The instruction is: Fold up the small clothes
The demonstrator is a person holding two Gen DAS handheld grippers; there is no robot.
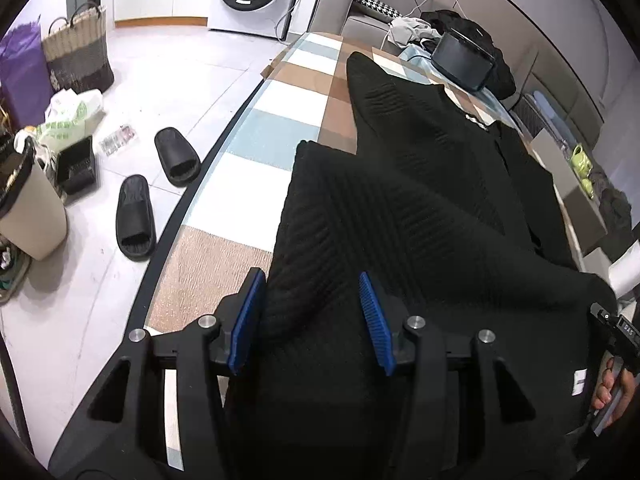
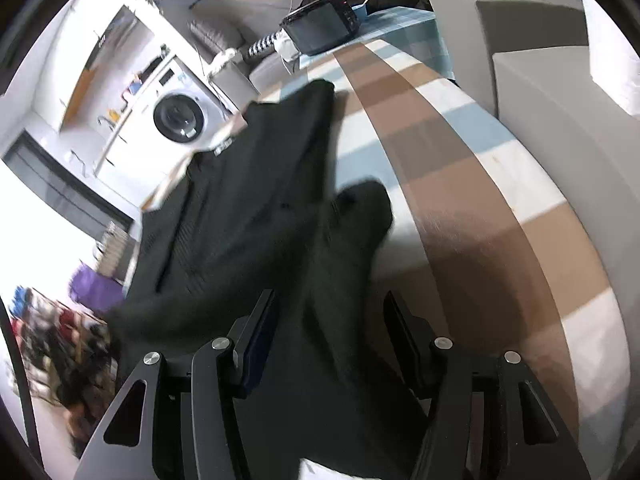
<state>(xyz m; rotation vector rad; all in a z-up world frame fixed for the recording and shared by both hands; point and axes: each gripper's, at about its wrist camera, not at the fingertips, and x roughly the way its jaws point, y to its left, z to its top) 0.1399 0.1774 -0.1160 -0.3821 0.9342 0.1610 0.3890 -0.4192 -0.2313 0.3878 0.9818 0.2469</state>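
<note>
Both hand-held grippers [image 1: 310, 284] [image 2: 328, 304] parted over sweater [image 1: 400, 200]

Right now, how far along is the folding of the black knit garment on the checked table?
Early stage. Done: the black knit garment lies on the checked tablecloth with both sleeves drawn in across the body. In hand: the left gripper and the right gripper each straddle the near hem, pads open, not pinching. Left: grip the hem and fold the body into a compact stack.
</note>
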